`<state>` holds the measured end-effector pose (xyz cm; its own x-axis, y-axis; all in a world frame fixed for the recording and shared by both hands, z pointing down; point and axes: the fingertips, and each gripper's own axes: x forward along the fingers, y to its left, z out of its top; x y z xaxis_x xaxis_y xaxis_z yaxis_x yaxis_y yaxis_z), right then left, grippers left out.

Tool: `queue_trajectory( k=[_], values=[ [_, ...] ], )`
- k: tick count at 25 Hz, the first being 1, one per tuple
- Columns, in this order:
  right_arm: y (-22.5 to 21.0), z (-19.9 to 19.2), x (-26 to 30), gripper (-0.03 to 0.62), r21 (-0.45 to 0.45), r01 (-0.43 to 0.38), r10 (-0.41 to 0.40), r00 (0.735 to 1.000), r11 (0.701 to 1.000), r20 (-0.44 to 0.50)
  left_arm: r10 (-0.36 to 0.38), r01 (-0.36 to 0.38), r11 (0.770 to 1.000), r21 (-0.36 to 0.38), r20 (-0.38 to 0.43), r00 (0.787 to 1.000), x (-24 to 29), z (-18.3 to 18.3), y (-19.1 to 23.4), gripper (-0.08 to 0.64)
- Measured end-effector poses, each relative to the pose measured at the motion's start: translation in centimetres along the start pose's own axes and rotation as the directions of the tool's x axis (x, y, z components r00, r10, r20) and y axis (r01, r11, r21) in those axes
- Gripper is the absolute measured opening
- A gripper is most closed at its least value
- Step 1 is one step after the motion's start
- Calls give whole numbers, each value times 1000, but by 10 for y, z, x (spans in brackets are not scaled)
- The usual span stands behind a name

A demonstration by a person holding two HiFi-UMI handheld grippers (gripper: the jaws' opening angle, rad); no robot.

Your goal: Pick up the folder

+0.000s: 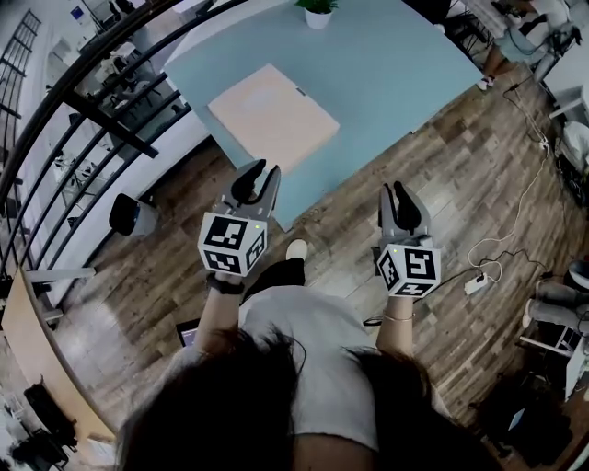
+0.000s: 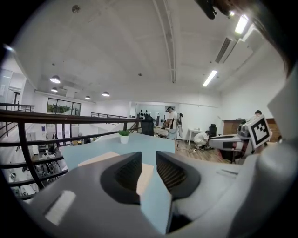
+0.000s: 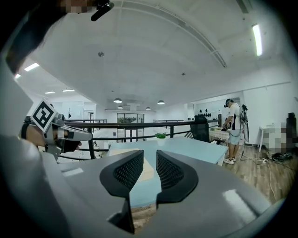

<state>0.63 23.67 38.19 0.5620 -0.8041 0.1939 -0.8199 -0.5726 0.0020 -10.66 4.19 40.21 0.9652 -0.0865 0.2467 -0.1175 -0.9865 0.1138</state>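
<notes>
On a pale blue desk (image 1: 396, 74) in an open-plan office, a tan folder (image 1: 273, 118) lies flat and closed near the desk's near corner, at about 12 o'clock from the person whose head camera looks down on the scene. Nothing touches it.

Both hands are held out toward the desk. The left gripper (image 1: 264, 171) points at the folder from just short of it. Its jaws stand a narrow gap apart with nothing between them, and its own view shows only the desk top and a strip of the folder through the gap. The right gripper (image 1: 394, 189), at 3 o'clock of the left one and well apart from it, points at the desk's near edge over the wooden floor (image 1: 479, 175). Its jaws are likewise open only narrowly and empty. Each gripper carries a cube with square markers (image 1: 232, 245) at its rear.

A small potted plant (image 1: 317, 11) stands at 12 o'clock on the desk's far edge, well beyond the folder. A dark railing (image 1: 101, 110) curves past from 9 to 11 o'clock. On the floor at 3 o'clock lies a white power strip (image 1: 476, 285) with its cable trailing away. In the right gripper view another person (image 3: 233, 128) stands beyond the desk at 2 o'clock.
</notes>
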Motion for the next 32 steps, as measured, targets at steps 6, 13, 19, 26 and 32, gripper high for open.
queue_trajectory(
  k=[6, 13, 19, 26, 32],
  values=[
    [1, 6, 59, 60, -10, -17, 17, 1000, 1000, -24, 13, -12, 1000, -14, 9, 1000, 38, 14, 43, 101],
    [2, 5, 100, 61, -14, -81, 80, 995, 997, -60, 71, -71, 995, -63, -7, 997, 53, 8, 70, 101],
    [-1, 6, 159, 60, -21, -193, 190, 978, 981, -85, 187, -188, 976, -108, -16, 982, 62, 4, 100, 101],
    [4, 22, 259, 60, -43, -410, 406, 910, 911, -90, 423, -419, 893, -163, -13, 906, 67, 10, 142, 101],
    [15, 31, 317, 61, -67, -578, 570, 815, 814, -104, 583, -574, 793, -203, -19, 812, 70, 12, 156, 101]
  ],
)
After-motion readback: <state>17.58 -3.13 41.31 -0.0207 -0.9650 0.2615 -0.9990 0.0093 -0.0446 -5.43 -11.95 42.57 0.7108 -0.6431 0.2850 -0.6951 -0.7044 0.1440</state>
